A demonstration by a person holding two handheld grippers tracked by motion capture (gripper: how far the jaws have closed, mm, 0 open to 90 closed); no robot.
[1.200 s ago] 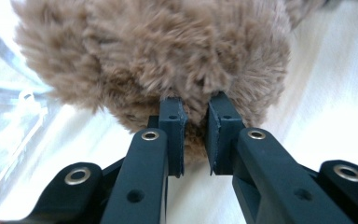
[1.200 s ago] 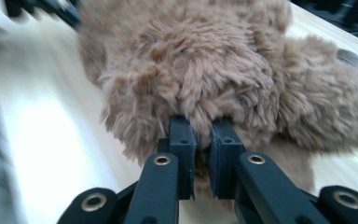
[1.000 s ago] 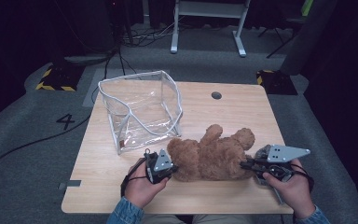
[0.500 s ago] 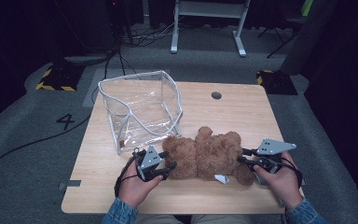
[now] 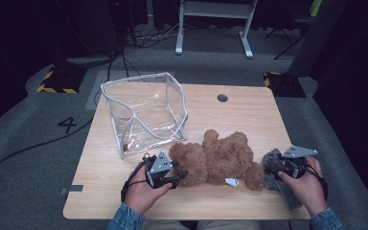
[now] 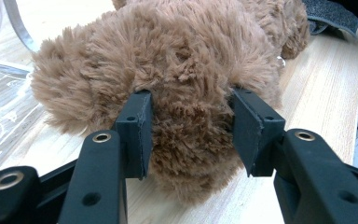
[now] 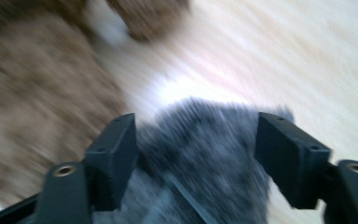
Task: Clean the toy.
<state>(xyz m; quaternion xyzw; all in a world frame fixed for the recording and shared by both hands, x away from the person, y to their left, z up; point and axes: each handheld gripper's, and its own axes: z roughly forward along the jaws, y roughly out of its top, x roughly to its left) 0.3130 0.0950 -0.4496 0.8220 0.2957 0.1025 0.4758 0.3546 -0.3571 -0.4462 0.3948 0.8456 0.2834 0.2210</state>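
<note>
Now the brown teddy bear [image 5: 218,160] lies lower on the table [image 5: 249,115] than a second ago, nearer the person's edge and turned so its length runs left to right, well clear of the clear plastic bag [image 5: 143,112] it had almost touched. The left gripper [image 5: 172,173] sits at the bear's left end; its jaws have just been opening, and in the left gripper view the brown fur [image 6: 186,70] bulges between the two pads [image 6: 137,133] and brushes both, so the gripper counts as closed on the bear rather than free of it. The right gripper [image 5: 272,165] has come down toward the table's right front corner, where a grey furry thing [image 5: 280,184] lies under it beside the bear's foot. Its jaws have just been opening too, and in the right gripper view they stand wide with the grey fur [image 7: 200,154] between them, a gap showing at the right pad.

That right gripper view is smeared by motion, so what the grey thing is cannot be made out. A small white tag [image 5: 231,182] pokes out under the bear. Farther off, the bag stands open on the table's left half, and a dark grommet hole [image 5: 222,97] sits near the far edge.
</note>
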